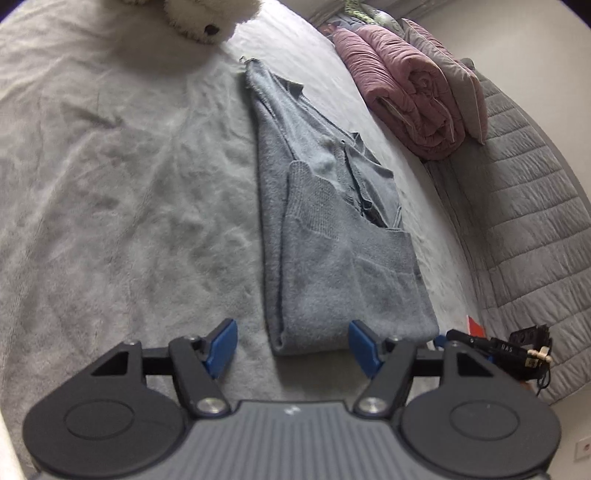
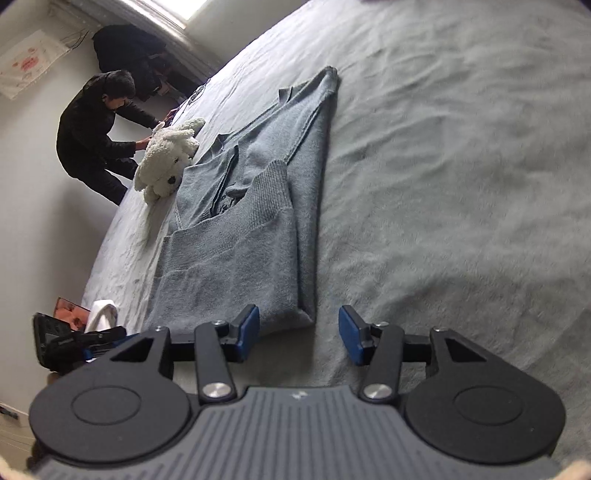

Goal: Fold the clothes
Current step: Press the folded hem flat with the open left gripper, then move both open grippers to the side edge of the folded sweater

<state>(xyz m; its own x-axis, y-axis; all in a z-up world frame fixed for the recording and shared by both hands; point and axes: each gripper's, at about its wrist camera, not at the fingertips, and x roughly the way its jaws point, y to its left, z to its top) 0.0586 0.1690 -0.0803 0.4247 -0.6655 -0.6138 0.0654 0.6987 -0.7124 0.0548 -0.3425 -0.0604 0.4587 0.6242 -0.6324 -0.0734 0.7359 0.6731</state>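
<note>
Grey ribbed-knit sweater [image 1: 332, 236] lies folded long on plush blanket [image 1: 129, 184].

The left wrist view sits low over the bed [image 1: 110, 184], looking forward along its blue fingers [image 1: 223, 347] up the length of the grey sweater [image 1: 325, 236] from its near end. The right wrist view looks along the same sweater [image 2: 258, 229] from the same end, slightly to its other side; both share the white plush dog [image 1: 207, 18] [image 2: 168, 162]

Right hand-held gripper [image 2: 299, 330] open; folded grey sweater [image 2: 258, 221] ahead
</note>
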